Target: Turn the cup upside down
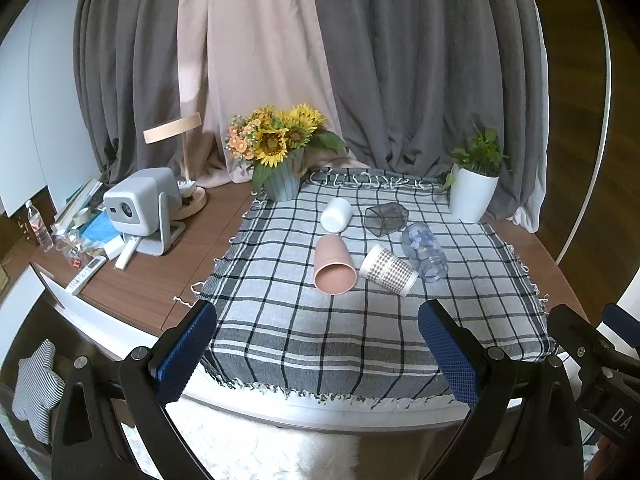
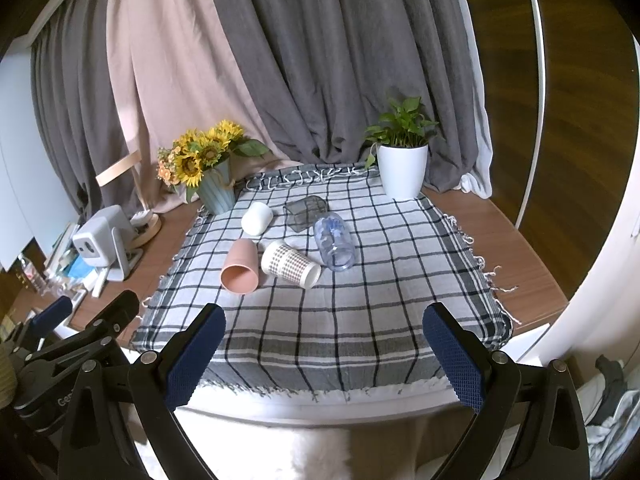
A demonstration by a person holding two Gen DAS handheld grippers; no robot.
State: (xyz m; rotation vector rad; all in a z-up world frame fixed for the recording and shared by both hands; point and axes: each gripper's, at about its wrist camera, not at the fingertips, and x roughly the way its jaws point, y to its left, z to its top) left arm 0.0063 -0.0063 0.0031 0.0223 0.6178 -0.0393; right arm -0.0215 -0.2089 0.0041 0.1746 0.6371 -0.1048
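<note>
Several cups lie on their sides on a checked cloth (image 1: 360, 328) (image 2: 360, 320): a pink cup (image 1: 333, 265) (image 2: 240, 266), a white cup with a dotted pattern (image 1: 387, 269) (image 2: 290, 263), a plain white cup (image 1: 336, 214) (image 2: 257, 218), a dark see-through square cup (image 1: 385, 218) (image 2: 304, 210) and a clear plastic jar (image 1: 425, 250) (image 2: 334, 243). My left gripper (image 1: 318, 316) is open and empty, hovering at the cloth's near edge. My right gripper (image 2: 324, 320) is open and empty, also short of the cups.
A sunflower vase (image 1: 282, 184) (image 2: 216, 194) stands at the cloth's back left, a white potted plant (image 1: 474, 196) (image 2: 402, 174) at the back right. A projector (image 1: 140, 204), lamp (image 1: 186, 152) and clutter sit left on the wooden table. Curtains hang behind.
</note>
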